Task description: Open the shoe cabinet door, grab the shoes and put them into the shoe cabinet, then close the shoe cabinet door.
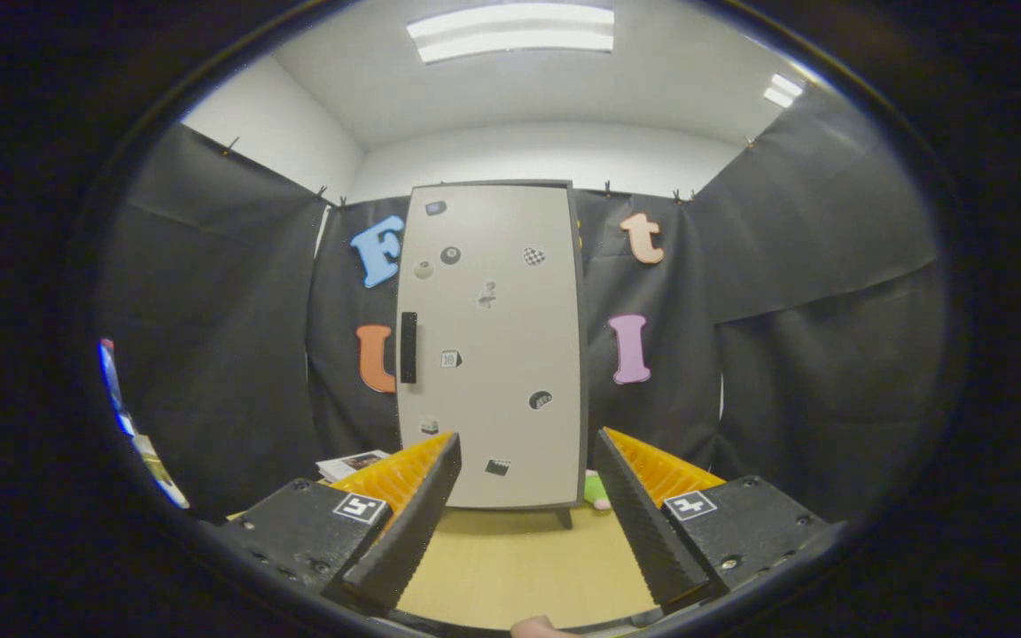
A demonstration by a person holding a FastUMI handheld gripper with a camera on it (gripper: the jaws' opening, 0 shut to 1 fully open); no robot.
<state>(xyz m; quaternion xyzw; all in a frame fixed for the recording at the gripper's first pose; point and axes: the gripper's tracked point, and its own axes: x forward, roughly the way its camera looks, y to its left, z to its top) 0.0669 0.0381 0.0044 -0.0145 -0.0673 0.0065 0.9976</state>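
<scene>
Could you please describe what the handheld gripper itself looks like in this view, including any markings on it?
The gripper has two wedge-shaped fingers with finely ribbed inner faces, standing open with nothing between them. Each finger sits on a blocky black mount with visible screws. A small square black-and-white marker is stuck on each mount. No cables are visible.
</scene>
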